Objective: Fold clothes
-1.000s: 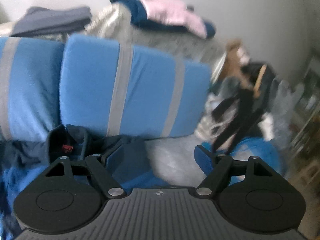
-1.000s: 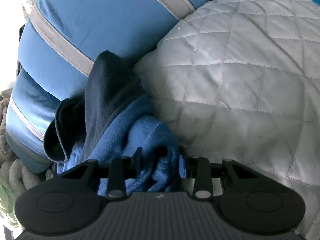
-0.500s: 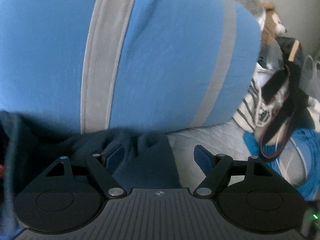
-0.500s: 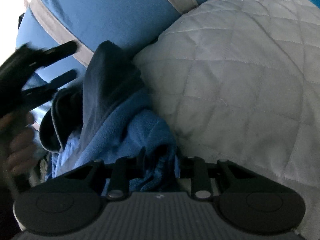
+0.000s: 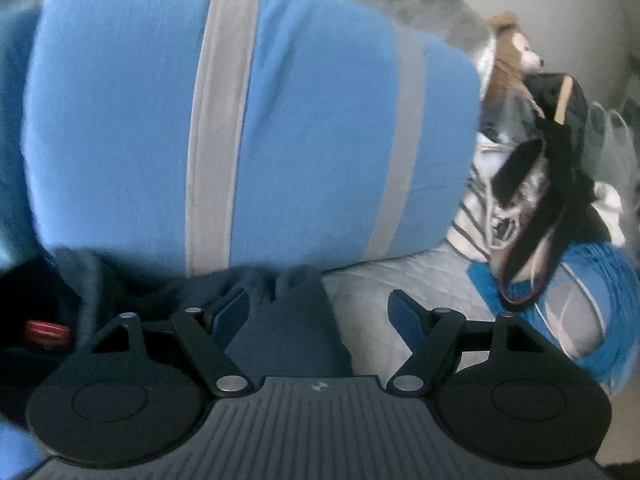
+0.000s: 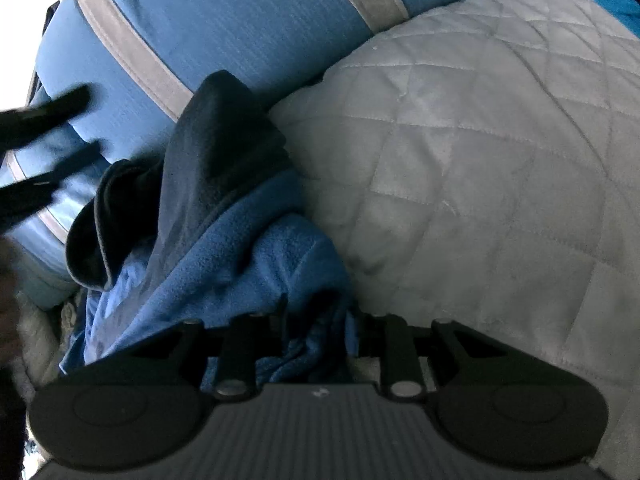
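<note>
- Fleece (image 6: 224, 264): a blue garment with a navy part, bunched on the quilt (image 6: 480, 184), its navy end leaning on the striped cushion (image 6: 240, 20). Not yet spread; no fold is begun.
- Right tongs (image 6: 316, 332): jaws opening, with blue fleece bunched between them. Risk: the held edge slips free as the jaws part, and the bunch slumps back toward the cushion.
- Left tongs (image 5: 320, 308): jaws wide apart, just below the cushion, with a navy flap (image 5: 288, 320) lying between them but not pressed. Risk: closing here may catch several layers, or only a thin lip, so the garment would lift twisted.
- Cushion (image 5: 248, 120): the navy end is wedged at its base. Risk: a pull away from the cushion could drag on that wedged cloth and stretch it unevenly.
- Clutter right of the cushion, a black strap (image 5: 552, 200) and a soft toy (image 5: 508, 52): probably clear of the work, though a wide sweep could snag the strap.
- In the right wrist view the left tongs (image 6: 44, 136) appear blurred, left of the cushion's grey stripe; their exact reach cannot be told there.
</note>
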A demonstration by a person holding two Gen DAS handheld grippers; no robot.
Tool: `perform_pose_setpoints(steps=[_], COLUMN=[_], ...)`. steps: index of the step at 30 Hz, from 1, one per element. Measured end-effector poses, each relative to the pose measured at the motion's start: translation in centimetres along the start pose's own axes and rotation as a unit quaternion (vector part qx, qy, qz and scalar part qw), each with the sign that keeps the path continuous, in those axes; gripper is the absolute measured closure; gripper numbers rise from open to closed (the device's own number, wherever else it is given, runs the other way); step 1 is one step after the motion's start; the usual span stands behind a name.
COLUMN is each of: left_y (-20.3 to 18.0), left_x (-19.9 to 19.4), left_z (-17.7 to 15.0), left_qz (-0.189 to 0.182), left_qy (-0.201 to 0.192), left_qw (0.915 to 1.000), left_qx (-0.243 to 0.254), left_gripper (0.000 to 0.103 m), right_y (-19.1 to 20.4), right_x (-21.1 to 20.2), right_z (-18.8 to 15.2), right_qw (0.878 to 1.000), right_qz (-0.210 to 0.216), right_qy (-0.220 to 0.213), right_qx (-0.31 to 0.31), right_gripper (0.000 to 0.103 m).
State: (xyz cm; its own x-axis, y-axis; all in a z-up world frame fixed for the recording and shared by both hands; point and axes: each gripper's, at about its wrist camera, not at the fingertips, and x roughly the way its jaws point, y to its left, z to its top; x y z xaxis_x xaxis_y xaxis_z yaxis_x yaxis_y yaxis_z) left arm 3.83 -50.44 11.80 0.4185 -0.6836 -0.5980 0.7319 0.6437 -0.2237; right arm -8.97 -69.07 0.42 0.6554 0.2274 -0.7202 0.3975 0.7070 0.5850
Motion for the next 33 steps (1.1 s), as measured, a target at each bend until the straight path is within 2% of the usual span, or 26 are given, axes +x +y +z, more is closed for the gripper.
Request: perform_pose_setpoints(steps=[8, 11, 16, 21, 25, 30, 33], left_y=[-8.0, -10.9, -13.8, -14.9, -13.5, -9.3, -6.5], left_x=[-15.3, -19.5, -26.3, -31.9, -33.1, -29.7, -27.7], left_z=[0.6, 0.1, -0.8, -1.6, -3.8, -9.3, -12.7], left_qz=[0.058, 0.078, 0.095, 0.091, 0.092, 0.133, 0.135], left_qy=[-0.049, -0.045, -0.02, -0.02, 0.005, 0.029, 0.042], left_qw=[0.9955, 0.9939, 0.9944, 0.9955, 0.9956, 0.9906, 0.9888], left_qx=[0.056, 0.063, 0.042, 0.013, -0.014, -0.011, -0.049], left_gripper=[0.027, 0.026, 0.026, 0.026, 0.026, 0.026, 0.026], right_y=[0.5, 0.5, 0.6, 0.8, 0.7, 0.9, 0.8], right_x=[0.0, 0.0, 0.1, 0.1, 0.1, 0.0, 0.0], right_z=[-0.3, -0.4, -0.4, -0.3, -0.3, -0.5, -0.5], right_qw=[1.0, 1.0, 0.999, 0.999, 0.998, 0.998, 0.998], right_qz=[-0.011, -0.011, -0.014, -0.018, -0.016, -0.019, -0.018], right_qy=[-0.015, -0.018, -0.023, -0.025, -0.024, -0.027, -0.028], right_qx=[-0.015, -0.023, -0.033, -0.044, -0.047, -0.054, -0.056], right_gripper=[0.063, 0.063, 0.063, 0.063, 0.063, 0.062, 0.062])
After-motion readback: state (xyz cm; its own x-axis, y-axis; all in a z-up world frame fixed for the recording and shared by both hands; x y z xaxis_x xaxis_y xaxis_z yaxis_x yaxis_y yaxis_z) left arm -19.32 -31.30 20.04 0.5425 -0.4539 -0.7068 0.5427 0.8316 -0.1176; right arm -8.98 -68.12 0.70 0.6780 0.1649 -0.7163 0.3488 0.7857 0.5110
